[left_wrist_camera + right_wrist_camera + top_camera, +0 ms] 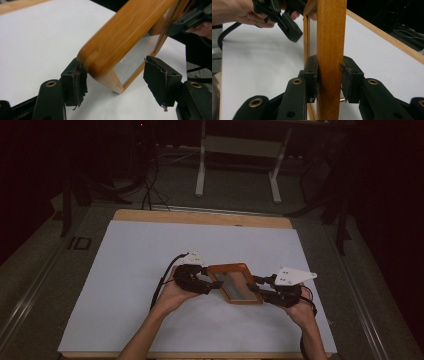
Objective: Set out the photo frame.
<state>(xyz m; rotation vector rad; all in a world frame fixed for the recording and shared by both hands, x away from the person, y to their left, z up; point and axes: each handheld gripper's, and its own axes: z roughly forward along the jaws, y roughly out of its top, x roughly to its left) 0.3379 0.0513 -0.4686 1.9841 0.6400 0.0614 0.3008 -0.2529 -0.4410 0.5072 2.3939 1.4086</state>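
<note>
Near table centre, slightly toward 5 o'clock, the wooden frame (235, 283) is held off the white sheet (130, 270). Right gripper (329, 82) clamps its rounded, varnished edge. Left gripper (115, 77) is open, frame corner between the pads, one pad touching at most. Likely step: handover or regrip. Next: left jaws close squarely on the edge. Glass panel (136, 57) is smooth; pads (80, 83) are frayed.

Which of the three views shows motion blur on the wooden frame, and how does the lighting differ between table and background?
Left gripper view: the wooden frame is smeared by motion blur, while the fingers stay sharp. Right gripper view: the frame's edge is crisp. High view: the white table is evenly lit and the room behind is dim, nearly black at the sides.
</note>
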